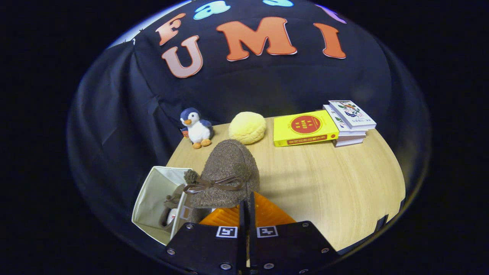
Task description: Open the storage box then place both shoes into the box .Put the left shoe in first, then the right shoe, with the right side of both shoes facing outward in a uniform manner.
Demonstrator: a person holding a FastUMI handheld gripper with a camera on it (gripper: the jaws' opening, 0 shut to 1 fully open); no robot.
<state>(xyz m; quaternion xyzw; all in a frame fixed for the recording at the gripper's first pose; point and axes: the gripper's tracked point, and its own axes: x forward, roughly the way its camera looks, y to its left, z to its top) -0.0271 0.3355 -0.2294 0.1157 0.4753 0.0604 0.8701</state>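
Observation:
My gripper (246,208) is shut on a brown fuzzy shoe (227,172) with a brown bow and a pompom, held toe-up just ahead of the fingers and above the table. Left of the fingers and lower stands the open cream storage box (153,191). Inside it lies another brown shoe (172,208), partly hidden by the box's wall and by the held shoe.
On the wooden table (324,183), beyond the held shoe, sit a penguin plush (196,128), a round yellow plush (247,127), a yellow book (305,129) and a small stack of books (350,122). The booth's black cloth wall hangs behind and to the left.

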